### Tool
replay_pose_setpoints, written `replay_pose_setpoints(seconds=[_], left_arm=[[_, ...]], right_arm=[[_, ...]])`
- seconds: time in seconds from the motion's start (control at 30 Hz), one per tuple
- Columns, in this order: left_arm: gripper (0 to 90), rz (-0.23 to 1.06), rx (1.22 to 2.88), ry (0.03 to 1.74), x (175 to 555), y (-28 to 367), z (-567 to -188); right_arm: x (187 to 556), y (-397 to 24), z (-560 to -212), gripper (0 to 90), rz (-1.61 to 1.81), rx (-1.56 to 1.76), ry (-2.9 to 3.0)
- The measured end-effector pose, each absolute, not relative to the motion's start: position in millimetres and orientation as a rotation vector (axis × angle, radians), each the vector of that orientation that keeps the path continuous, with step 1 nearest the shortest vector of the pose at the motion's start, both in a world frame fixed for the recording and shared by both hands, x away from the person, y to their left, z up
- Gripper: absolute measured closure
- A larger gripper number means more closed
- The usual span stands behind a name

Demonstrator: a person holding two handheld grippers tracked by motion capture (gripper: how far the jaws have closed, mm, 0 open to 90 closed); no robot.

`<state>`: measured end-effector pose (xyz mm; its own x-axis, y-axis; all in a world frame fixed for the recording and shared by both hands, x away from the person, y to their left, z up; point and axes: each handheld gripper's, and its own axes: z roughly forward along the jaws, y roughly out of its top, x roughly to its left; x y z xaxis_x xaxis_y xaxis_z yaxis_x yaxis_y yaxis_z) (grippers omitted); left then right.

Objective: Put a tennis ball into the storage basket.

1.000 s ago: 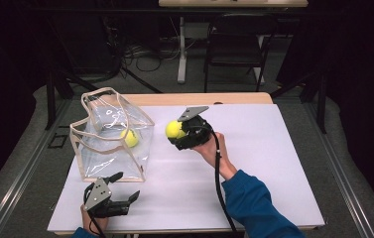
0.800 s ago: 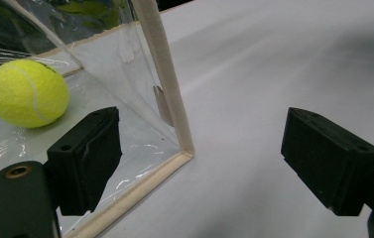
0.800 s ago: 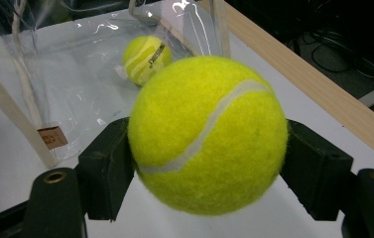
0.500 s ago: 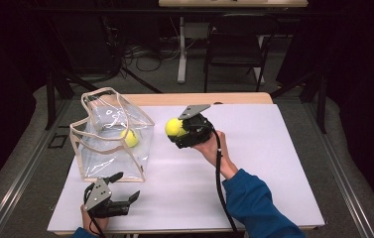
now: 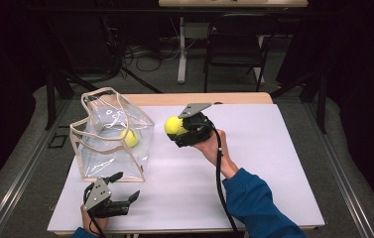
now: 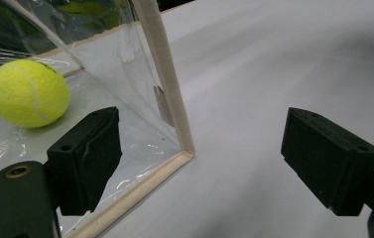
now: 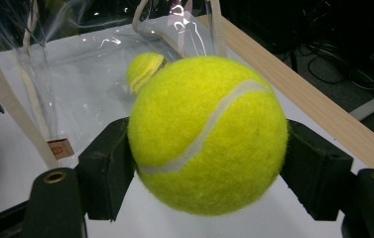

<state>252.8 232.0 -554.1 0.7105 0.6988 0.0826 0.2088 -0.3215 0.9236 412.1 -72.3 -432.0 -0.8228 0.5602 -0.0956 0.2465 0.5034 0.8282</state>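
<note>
Right gripper [image 5: 178,130] pinches a tennis ball [image 5: 174,126] just beside the clear bag [image 5: 110,136], above the bench [image 5: 274,163]. Second tennis ball [image 5: 129,138] already inside the bag. Left gripper [image 5: 125,191] spread, empty, near bag's corner. Judged: one stowed, one remaining.

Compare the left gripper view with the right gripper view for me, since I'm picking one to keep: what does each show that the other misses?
The left gripper view alone shows the left gripper, jaws open and empty, facing the bottom corner of the clear bag and the white table cover. The right gripper view alone shows the right gripper clamping a tennis ball, plus the table's wooden edge. Both show the bag and the second ball inside it.
</note>
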Motion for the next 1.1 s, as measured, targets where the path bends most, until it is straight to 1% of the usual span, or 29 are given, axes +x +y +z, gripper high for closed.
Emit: replay_pose_setpoints(seconds=[0.3, 0.73, 1.1], left_arm=[[16.0, 0.588, 1.870, 0.706, 253, 233, -554], [16.0, 0.589, 1.869, 0.706, 253, 232, -554], [16.0, 0.589, 1.872, 0.705, 253, 232, -554]], right_arm=[[412, -71, -430, 26.7, 1.236, 0.662, 2.397], [411, -71, -414, 26.8, 1.251, 0.639, 2.371], [413, -71, -411, 26.8, 1.253, 0.647, 2.373]])
